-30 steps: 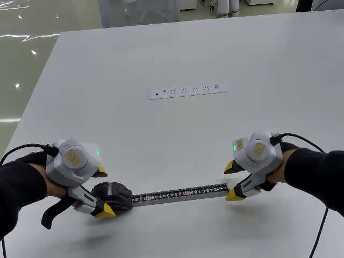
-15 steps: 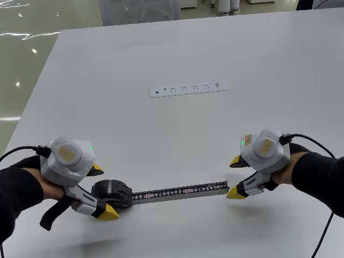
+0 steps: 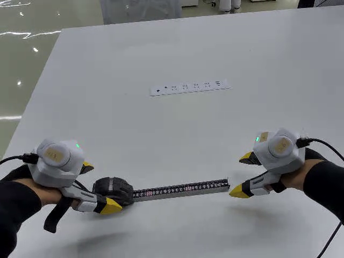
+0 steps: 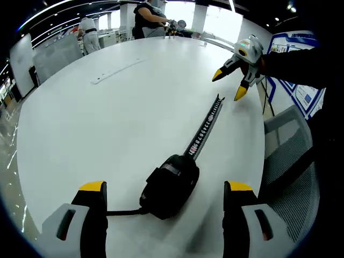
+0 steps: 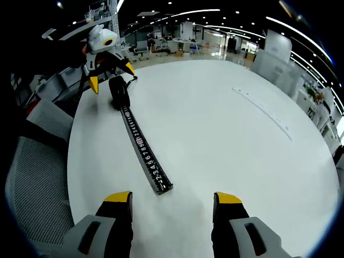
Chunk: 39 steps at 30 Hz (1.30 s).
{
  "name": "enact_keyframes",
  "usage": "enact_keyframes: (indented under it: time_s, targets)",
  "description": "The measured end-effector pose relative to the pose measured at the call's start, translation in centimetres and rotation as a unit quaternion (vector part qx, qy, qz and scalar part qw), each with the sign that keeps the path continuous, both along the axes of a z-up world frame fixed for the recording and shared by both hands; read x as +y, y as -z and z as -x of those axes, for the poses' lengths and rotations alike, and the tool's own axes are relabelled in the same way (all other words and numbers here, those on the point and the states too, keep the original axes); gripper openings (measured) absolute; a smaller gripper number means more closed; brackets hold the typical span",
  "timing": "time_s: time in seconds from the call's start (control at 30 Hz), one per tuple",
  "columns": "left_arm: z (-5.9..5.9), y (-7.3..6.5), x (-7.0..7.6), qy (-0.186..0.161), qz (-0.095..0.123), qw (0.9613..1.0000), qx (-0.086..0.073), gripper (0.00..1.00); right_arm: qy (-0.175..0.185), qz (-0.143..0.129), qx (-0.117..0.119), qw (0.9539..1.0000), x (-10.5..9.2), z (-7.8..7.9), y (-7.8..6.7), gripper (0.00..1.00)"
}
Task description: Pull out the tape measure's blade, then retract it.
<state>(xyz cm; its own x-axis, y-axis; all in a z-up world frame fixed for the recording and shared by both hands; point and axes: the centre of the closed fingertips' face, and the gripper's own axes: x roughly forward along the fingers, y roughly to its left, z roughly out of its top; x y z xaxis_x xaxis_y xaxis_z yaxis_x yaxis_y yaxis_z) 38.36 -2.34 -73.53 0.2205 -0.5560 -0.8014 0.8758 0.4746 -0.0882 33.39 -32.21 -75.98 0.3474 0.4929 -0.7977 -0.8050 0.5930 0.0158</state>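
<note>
2 grippers [image 3: 99, 186] [image 3: 241, 174] flank extended blade [image 3: 180, 188]

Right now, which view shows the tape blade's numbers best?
The right gripper view: the blade runs close ahead, digits legible near its end. The head view shows its whole length, markings tiny; the left gripper view shows it foreshortened beyond the case.

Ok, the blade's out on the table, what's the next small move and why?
Probably close the left gripper on the tape measure case: its jaws stand open with the case between them, the blade lies extended, and the right gripper is open, clear of the tip.
</note>
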Motion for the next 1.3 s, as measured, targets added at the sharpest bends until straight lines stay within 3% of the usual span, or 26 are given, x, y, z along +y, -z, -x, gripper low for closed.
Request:
enact_keyframes:
  time_s: [0.27, 0.33, 0.4, 0.5, 0.7, 0.77, 0.87, 0.97, 1.17, 1.3]
  targets:
    - [-0.1, -0.5, 1.1, -0.042, 0.022, 0.9986, -0.022, 0.90, 0.048, -0.023, -0.019, 0.9984, -0.8, 1.1, -0.9, 0.60]
    - [-0.5, -0.9, 1.3, -0.059, 0.035, 0.9968, -0.040, 0.92, 0.065, -0.034, -0.020, 0.9971, -0.9, 1.5, -1.2, 0.62]
    - [-0.5, -1.2, 1.6, -0.073, 0.043, 0.9952, -0.048, 0.98, 0.075, -0.040, -0.026, 0.9960, -1.1, 1.8, -1.3, 0.63]
    - [-0.3, -1.1, 2.2, -0.086, 0.047, 0.9939, -0.050, 0.99, 0.097, -0.054, -0.035, 0.9932, -1.5, 2.0, -1.7, 0.66]
    - [0.0, -1.1, 3.0, -0.105, 0.056, 0.9911, -0.060, 0.99, 0.107, -0.049, -0.047, 0.9920, -2.3, 3.2, -2.1, 0.73]
    - [0.1, -0.9, 3.3, -0.111, 0.054, 0.9904, -0.063, 0.99, 0.110, -0.050, -0.062, 0.9908, -2.6, 3.2, -2.3, 0.75]
    - [0.2, -1.1, 3.6, -0.118, 0.064, 0.9876, -0.082, 0.99, 0.124, -0.049, -0.082, 0.9877, -3.4, 3.1, -2.7, 0.81]
    - [0.7, -1.1, 4.1, -0.124, 0.069, 0.9858, -0.091, 0.99, 0.134, -0.054, -0.087, 0.9857, -3.9, 3.3, -3.0, 0.88]
    - [1.7, -1.0, 5.4, -0.149, 0.087, 0.9811, -0.088, 0.99, 0.134, -0.055, -0.090, 0.9853, -4.5, 4.3, -3.3, 0.94]
    - [2.1, -1.1, 5.8, -0.141, 0.076, 0.9813, -0.106, 0.99, 0.142, -0.053, -0.092, 0.9841, -5.0, 5.1, -3.4, 0.99]
